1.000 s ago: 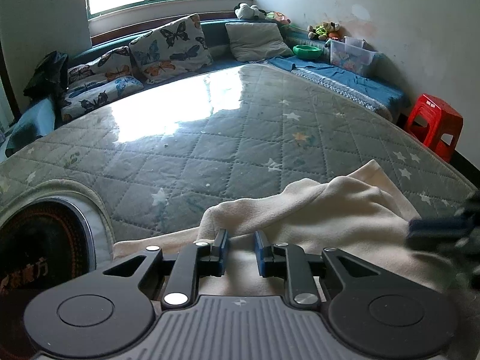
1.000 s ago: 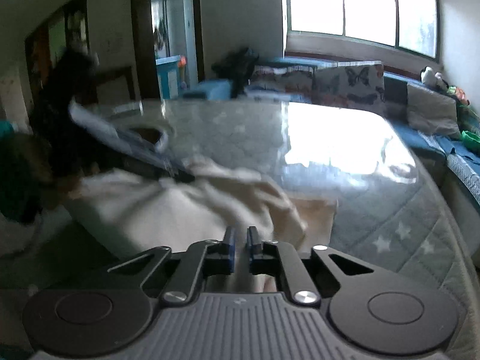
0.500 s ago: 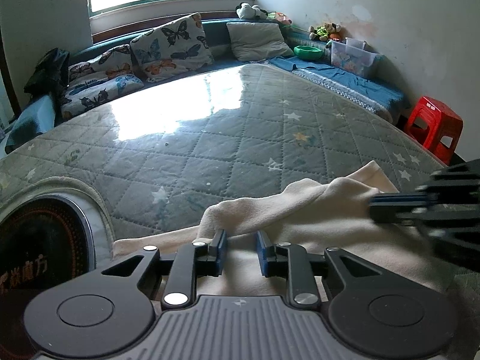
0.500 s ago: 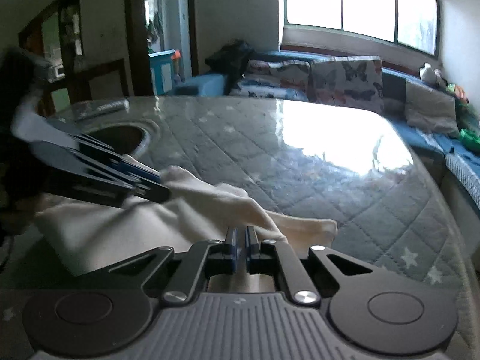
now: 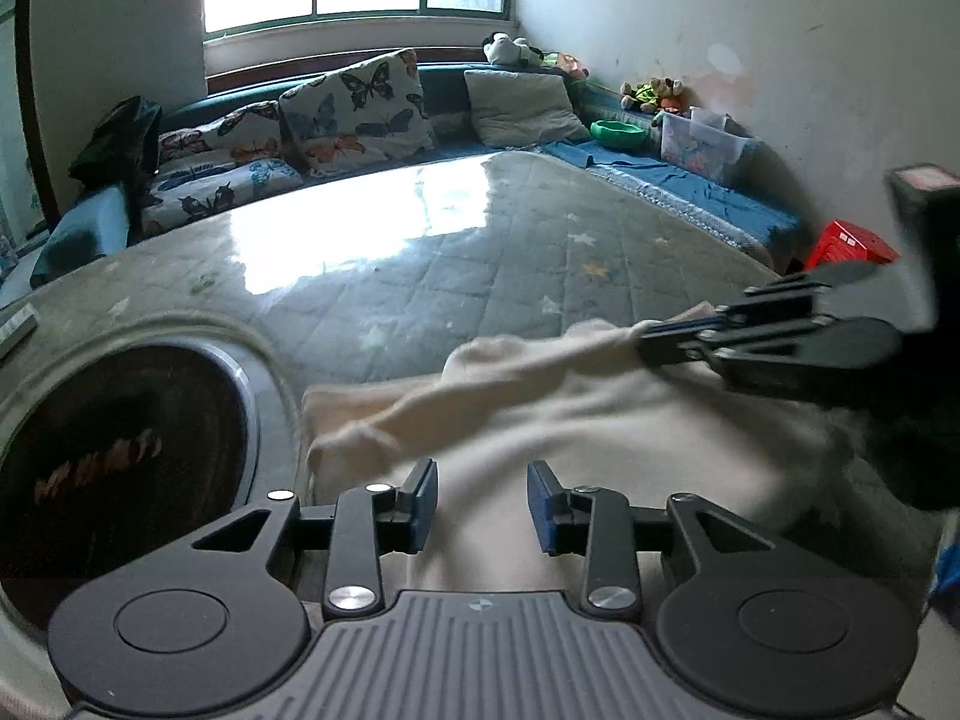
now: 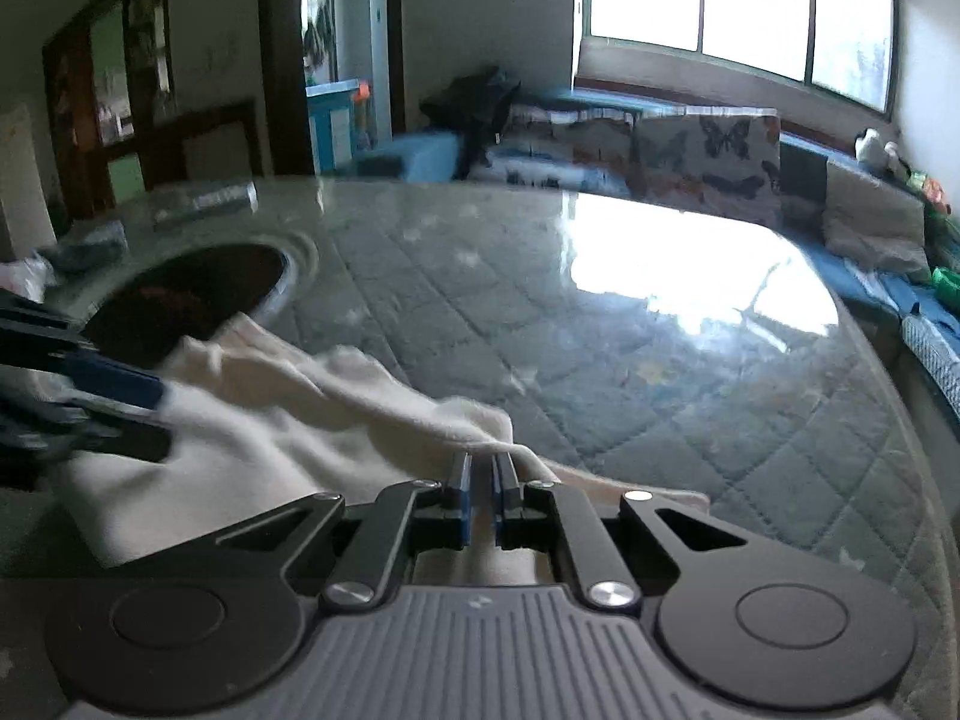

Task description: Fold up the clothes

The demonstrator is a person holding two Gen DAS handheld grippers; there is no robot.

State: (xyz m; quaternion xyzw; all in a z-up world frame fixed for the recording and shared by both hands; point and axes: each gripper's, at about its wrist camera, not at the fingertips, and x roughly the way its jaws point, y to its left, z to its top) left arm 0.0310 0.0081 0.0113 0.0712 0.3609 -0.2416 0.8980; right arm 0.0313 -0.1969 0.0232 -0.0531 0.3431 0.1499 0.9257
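Both wrist views sit low over the quilted table, sharing the cream garment.

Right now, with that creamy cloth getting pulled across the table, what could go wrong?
1. Only the right gripper pinches the cream fleece garment; the left gripper is open, so the fold may drag crooked.
2. The pinch looks thin, so the edge might slip out.
3. The round dark inset in the tabletop lies beside the garment, so cloth could slide onto it.
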